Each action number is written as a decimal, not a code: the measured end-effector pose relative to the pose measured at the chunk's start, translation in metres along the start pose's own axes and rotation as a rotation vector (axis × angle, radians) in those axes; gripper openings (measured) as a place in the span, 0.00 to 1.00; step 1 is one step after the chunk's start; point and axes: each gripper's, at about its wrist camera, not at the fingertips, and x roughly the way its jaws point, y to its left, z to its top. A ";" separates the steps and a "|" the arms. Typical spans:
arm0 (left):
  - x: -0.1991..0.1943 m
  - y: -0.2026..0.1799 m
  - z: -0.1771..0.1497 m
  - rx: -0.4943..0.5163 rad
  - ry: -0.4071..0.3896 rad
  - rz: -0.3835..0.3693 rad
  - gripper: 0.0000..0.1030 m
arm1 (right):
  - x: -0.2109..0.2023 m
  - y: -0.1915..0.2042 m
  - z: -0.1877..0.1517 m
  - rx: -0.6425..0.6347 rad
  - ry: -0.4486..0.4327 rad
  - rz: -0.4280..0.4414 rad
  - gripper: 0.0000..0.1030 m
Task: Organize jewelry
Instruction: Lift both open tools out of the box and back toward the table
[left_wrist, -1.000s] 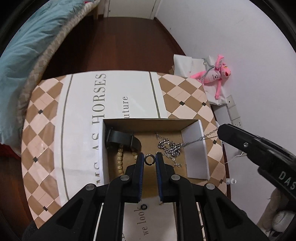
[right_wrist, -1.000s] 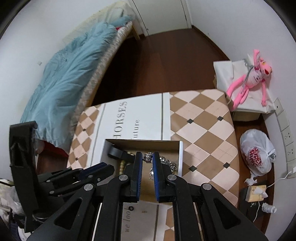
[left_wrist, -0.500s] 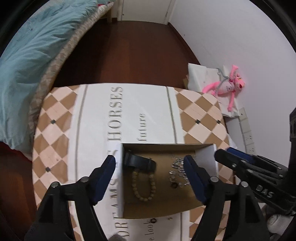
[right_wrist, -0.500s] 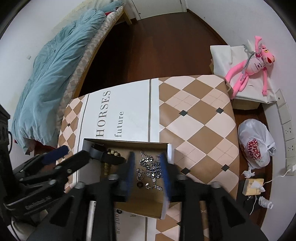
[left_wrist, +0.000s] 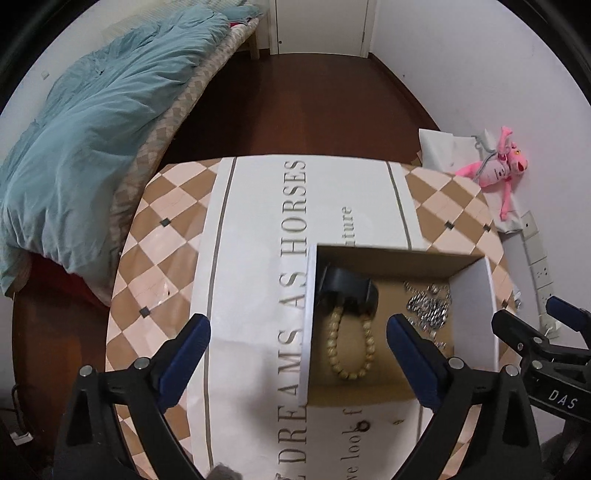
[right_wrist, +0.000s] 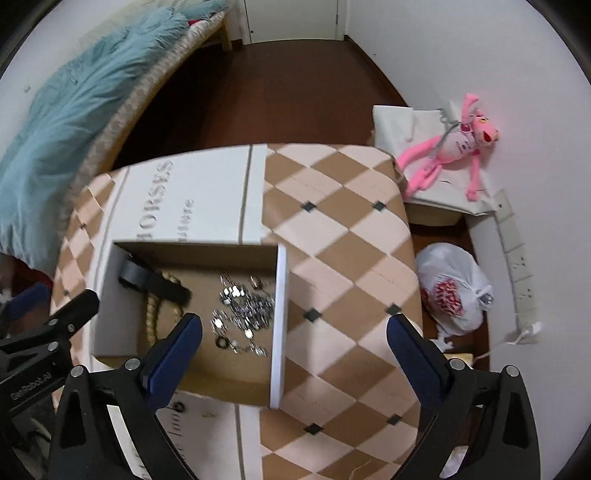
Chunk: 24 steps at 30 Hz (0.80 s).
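One open cardboard box (left_wrist: 472, 295) stands on the desk (left_wrist: 258, 229), which is covered by a cloth with a tan-and-cream diamond pattern and a white printed band. The box holds three kinds of jewelry: one black band (left_wrist: 349, 288) lying against the far left corner, one bracelet of pale wooden beads (left_wrist: 351, 347) partly tucked under that band, and one heap of silver chain (left_wrist: 428, 306) toward the right wall. In the right wrist view the same silver chain (right_wrist: 245, 302) appears as a loose pile of shiny links, with one small dark ring (right_wrist: 221, 342) lying just beside its near edge on the box floor (right_wrist: 199, 354).

Two grippers are in view. The left hand-held gripper (left_wrist: 297, 363) hangs above the left wall of the box with its blue-padded fingers spread wide and nothing between them. The right hand-held gripper (right_wrist: 293, 356) hangs above the right wall of the box, likewise spread wide and empty.

Beyond the desk lie one bed with a teal quilt (left_wrist: 92, 122), one pink plush toy (right_wrist: 454, 147) on a white bag, and one tied white plastic bag (right_wrist: 452, 291) on the floor.
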 end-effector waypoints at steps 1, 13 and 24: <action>0.000 0.000 -0.003 0.003 0.000 0.007 0.95 | 0.000 0.001 -0.002 -0.002 -0.001 -0.004 0.98; -0.041 0.009 -0.020 -0.012 -0.075 0.013 0.95 | -0.049 0.009 -0.027 0.012 -0.106 0.024 0.98; -0.001 0.023 -0.089 0.004 0.023 0.108 0.95 | -0.011 0.028 -0.107 0.020 -0.088 0.111 0.90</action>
